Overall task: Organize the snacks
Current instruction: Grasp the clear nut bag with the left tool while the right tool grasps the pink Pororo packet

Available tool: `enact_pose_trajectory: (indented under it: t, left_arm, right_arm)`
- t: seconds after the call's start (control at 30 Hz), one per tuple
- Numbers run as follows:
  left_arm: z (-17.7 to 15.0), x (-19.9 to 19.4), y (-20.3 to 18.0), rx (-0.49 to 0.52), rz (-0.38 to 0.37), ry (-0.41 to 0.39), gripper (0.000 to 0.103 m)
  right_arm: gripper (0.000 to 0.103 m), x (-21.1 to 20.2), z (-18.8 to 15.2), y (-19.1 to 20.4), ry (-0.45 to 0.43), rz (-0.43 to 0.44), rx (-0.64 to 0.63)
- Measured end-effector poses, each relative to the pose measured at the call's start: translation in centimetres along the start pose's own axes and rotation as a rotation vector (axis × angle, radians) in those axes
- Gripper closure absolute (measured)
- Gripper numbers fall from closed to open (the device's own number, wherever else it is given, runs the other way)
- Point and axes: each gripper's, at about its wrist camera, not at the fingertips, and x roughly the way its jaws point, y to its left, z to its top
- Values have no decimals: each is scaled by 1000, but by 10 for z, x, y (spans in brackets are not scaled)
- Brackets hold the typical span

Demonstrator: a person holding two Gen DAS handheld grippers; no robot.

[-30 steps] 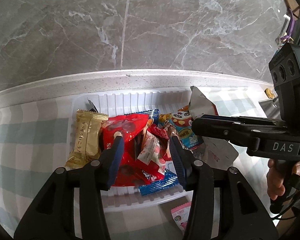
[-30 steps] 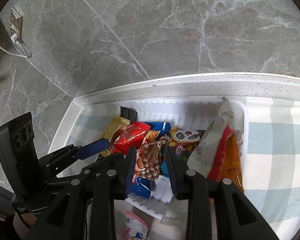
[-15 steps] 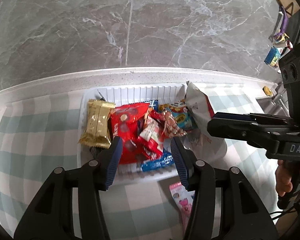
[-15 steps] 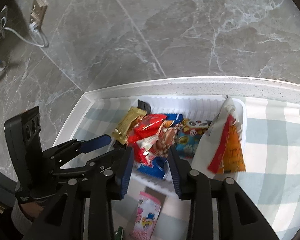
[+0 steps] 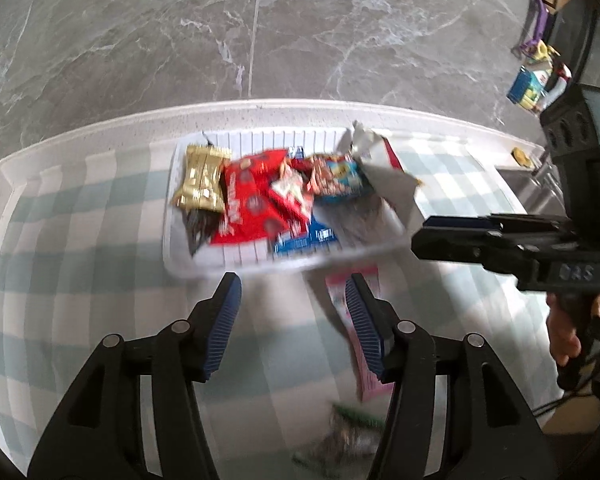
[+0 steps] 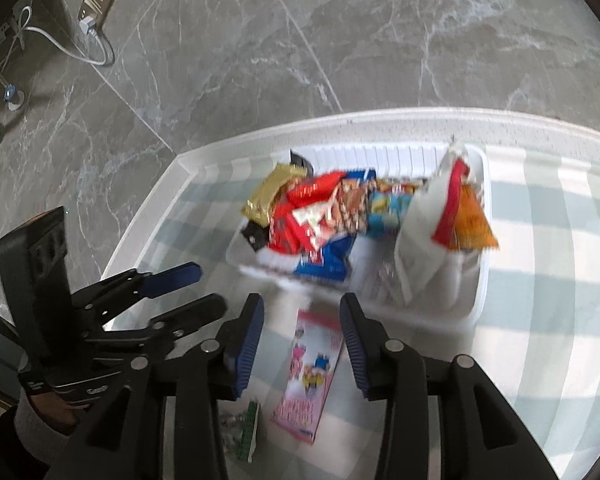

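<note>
A checked tablecloth is spread over the white counter, and on it a white ribbed plastic tray is set against the marble wall, presumably so that the snacks are gathered in one container. The tray is filled with packets lying overlapped: a white pouch propped against the right end, a red packet in the middle, a gold-wrapped bar at the left end. Two snacks are left outside the tray on the cloth: a pink packet, flat and just in front of the tray's near wall, and a smaller green-edged packet nearer the cameras; these are judged to be the items not yet sorted. The right gripper is held directly above the pink packet, which is seen between its blue pads without contact; its jaws are opening and nothing is grasped. The left gripper is held beside it, jaws likewise opening and empty, with the pink packet partly hidden behind its right finger.
</note>
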Motion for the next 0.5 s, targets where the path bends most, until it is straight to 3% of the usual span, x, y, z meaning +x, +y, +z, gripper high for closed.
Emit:
enact_pose_trajectory:
  t: [0.5]
  left_arm:
    - [-89, -30, -17, 102, -81, 82, 49]
  right_arm:
    - [56, 21, -53, 3, 94, -46, 10]
